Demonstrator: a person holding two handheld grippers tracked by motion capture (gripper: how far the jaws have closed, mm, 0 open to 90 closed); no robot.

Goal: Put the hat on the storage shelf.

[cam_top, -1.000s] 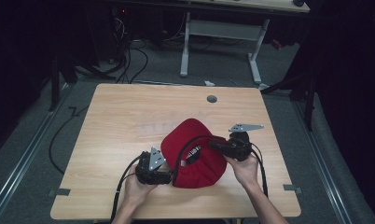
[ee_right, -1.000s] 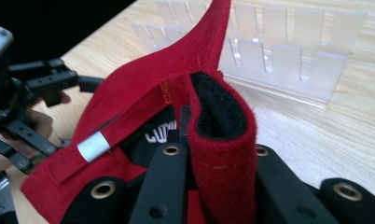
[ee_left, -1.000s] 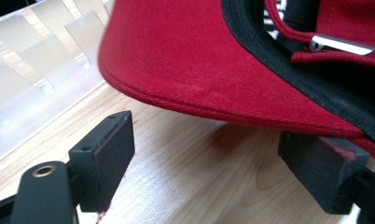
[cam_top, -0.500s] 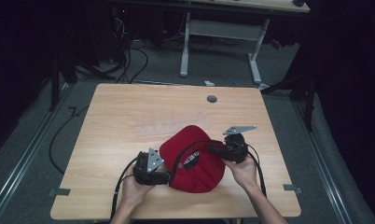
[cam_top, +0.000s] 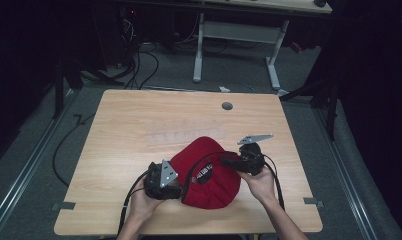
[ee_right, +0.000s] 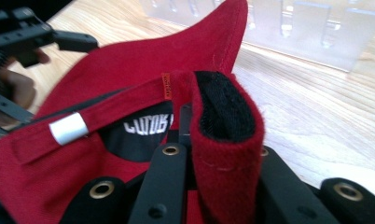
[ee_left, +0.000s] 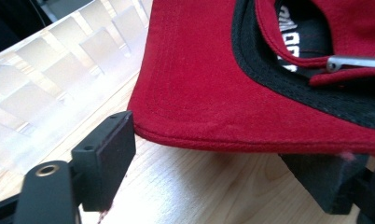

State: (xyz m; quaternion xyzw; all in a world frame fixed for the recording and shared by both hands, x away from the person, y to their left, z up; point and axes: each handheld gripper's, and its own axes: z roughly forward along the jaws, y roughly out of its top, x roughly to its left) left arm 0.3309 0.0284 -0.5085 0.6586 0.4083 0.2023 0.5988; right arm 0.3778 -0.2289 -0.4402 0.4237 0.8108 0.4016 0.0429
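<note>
1. Red cap (cam_top: 209,172) lies upside down near the front edge of the wooden table (cam_top: 139,125), between the two hands, with its black lining and a white printed label facing up.

2. Compared with a second ago, the cap has slid a little toward the person and has turned. The right gripper (cam_top: 229,162) has moved in over the cap's back opening.

3. In the right gripper view, the right gripper (ee_right: 213,154) is closed on the back strap (ee_right: 225,135), a red band with black fuzzy fastening on its inner face. The strap stands pinched between the two black jaws.

4. The left gripper (cam_top: 181,187) sits at the cap's left side, at the brim (ee_left: 251,93). In the left gripper view its jaws stand apart: one black pad (ee_left: 106,158) is just left of the brim's edge, and the other is under the brim at the right. Nothing is clamped there yet.

5. A metal buckle (ee_left: 353,63) on the strap's far half shows inside the cap, beyond the brim.

6. A clear plastic rack (ee_right: 293,28) lies flat on the table just behind the cap, apart from both grippers.

7. Judging by the change, the work is on the cap's rear strap, either opening or adjusting it. The right side now has its hold, so the left gripper likely needs to pin the brim before any pull, or else the cap may simply slide along.
</note>
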